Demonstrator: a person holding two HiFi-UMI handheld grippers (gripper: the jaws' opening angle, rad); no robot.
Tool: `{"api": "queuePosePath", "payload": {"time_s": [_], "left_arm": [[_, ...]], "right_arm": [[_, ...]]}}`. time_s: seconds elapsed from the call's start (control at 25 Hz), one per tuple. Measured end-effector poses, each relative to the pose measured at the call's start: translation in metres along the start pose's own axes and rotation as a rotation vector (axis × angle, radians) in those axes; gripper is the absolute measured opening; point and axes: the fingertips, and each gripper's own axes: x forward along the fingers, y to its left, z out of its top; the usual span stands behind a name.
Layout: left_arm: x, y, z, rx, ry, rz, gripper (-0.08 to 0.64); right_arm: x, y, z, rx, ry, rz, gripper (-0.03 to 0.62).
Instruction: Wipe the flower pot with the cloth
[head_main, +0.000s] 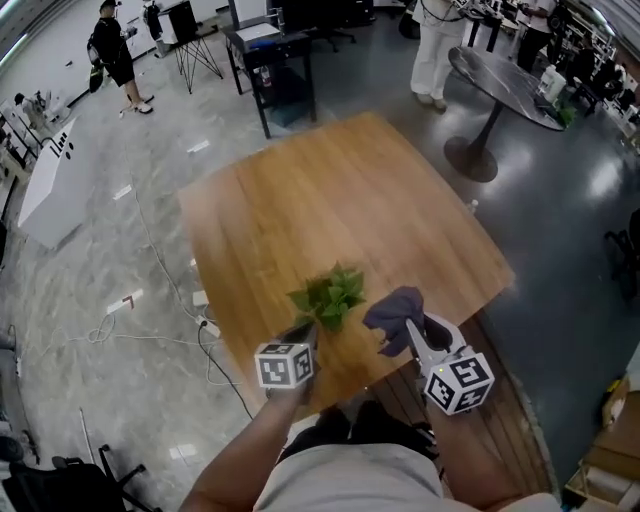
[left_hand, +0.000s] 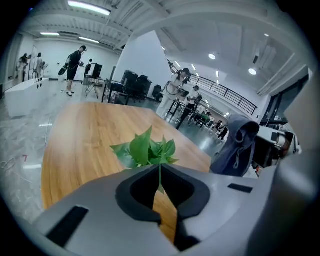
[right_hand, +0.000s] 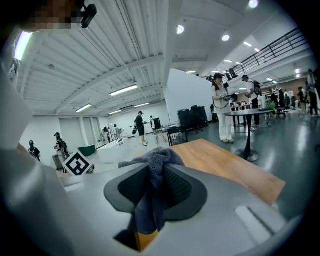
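Observation:
A small green leafy plant (head_main: 330, 293) hangs over the near edge of the wooden table (head_main: 330, 190). My left gripper (head_main: 308, 336) is shut on its thin stem (left_hand: 160, 176), and the leaves (left_hand: 147, 150) stick out past the jaws. No pot shows in any view. My right gripper (head_main: 411, 338) is just right of the plant, shut on a grey-blue cloth (head_main: 394, 311). The cloth (right_hand: 154, 167) bunches above the jaws and hangs down between them. In the left gripper view the cloth (left_hand: 236, 144) hangs at the right.
A round dark table (head_main: 505, 85) stands at the back right and a black stand (head_main: 275, 55) behind the wooden table. Cables (head_main: 170, 335) lie on the floor at the left. Wooden slats (head_main: 505, 425) run at the near right. People stand far off.

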Motion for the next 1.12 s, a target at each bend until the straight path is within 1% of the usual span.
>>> {"api": "queuePosePath", "payload": {"time_s": [0.2, 0.24, 0.4, 0.52, 0.72, 0.88, 1.0, 1.12], "left_arm": [[0.038, 0.022, -0.004, -0.037, 0.078, -0.003, 0.019], [0.046, 0.026, -0.004, -0.044, 0.093, 0.001, 0.031], [0.070, 0.037, -0.010, -0.053, 0.152, 0.031, 0.043], [0.085, 0.045, -0.011, -0.071, 0.179, 0.042, 0.049], [0.099, 0.048, -0.007, -0.101, 0.199, 0.028, 0.060], [0.112, 0.054, -0.003, -0.069, 0.235, 0.040, 0.064], [0.128, 0.059, -0.008, -0.072, 0.266, 0.026, 0.071], [0.135, 0.059, -0.005, -0.099, 0.277, 0.003, 0.100]], "right_arm": [[0.019, -0.024, -0.025, 0.041, 0.057, -0.045, 0.080], [0.025, -0.031, -0.030, 0.046, 0.067, -0.047, 0.080], [0.046, -0.054, -0.048, 0.077, 0.112, -0.039, 0.080], [0.062, -0.064, -0.056, 0.077, 0.134, -0.023, 0.080], [0.089, -0.088, -0.075, 0.090, 0.169, -0.023, 0.080], [0.123, -0.105, -0.099, 0.129, 0.204, -0.014, 0.080], [0.149, -0.116, -0.116, 0.161, 0.221, -0.007, 0.080], [0.171, -0.127, -0.142, 0.245, 0.251, -0.011, 0.080]]}}
